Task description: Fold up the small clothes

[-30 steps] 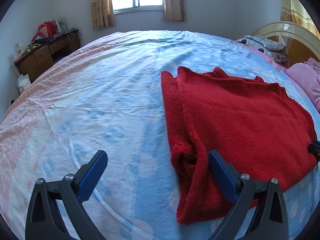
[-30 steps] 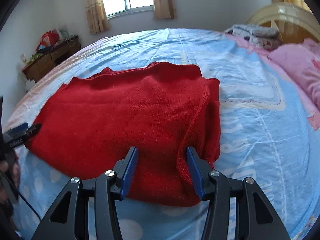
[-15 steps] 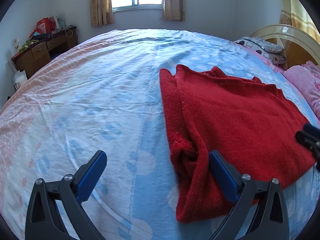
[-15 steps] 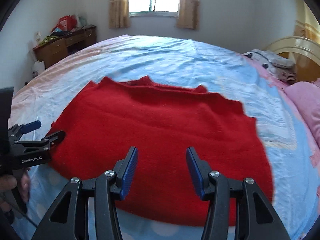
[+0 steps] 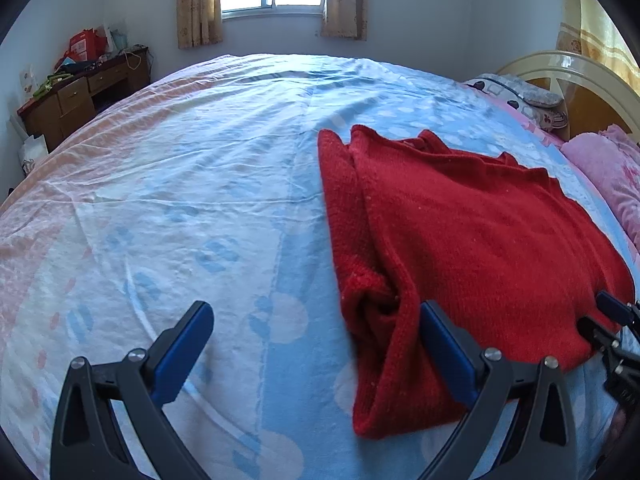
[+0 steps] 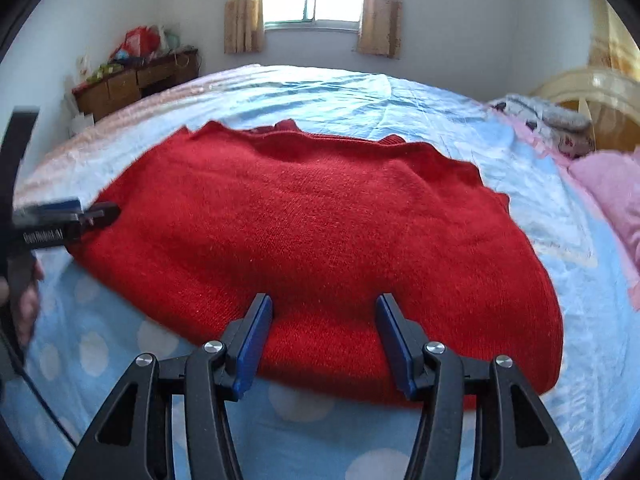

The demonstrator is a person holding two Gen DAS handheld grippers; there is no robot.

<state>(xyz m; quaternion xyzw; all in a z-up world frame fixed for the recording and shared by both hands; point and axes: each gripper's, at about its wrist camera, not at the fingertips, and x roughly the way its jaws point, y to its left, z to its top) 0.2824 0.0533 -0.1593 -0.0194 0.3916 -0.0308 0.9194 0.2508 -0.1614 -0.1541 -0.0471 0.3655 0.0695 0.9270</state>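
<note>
Sweater (image 6: 320,248) lies flat on the bed (image 5: 200,200), long axis running across my view. My right fingers (image 6: 323,340), just opened and empty, straddle its near hem; my left fingers (image 5: 316,356), wide apart and empty, flank its folded side edge.

1. You are looking at a red sweater (image 6: 320,240) of coarse, fuzzy knit, showing a matt, ribbed surface.
2. You are working over a bedsheet (image 5: 180,208) of thin, smooth cloth, lying finely creased and catching a faint sheen.
3. You are holding the left gripper (image 5: 316,344) and the right gripper (image 6: 324,336), both showing matt black plastic frames, smooth blue pads and shiny metal screw heads.
4. You are seeing a desk (image 5: 80,100) of dark, lightly glossy wood at far left.
5. You are seeing a headboard (image 5: 568,76) shining glossy cream at far right.
6. You are seeing a fluffy pink blanket (image 5: 612,176) lying at right.
</note>
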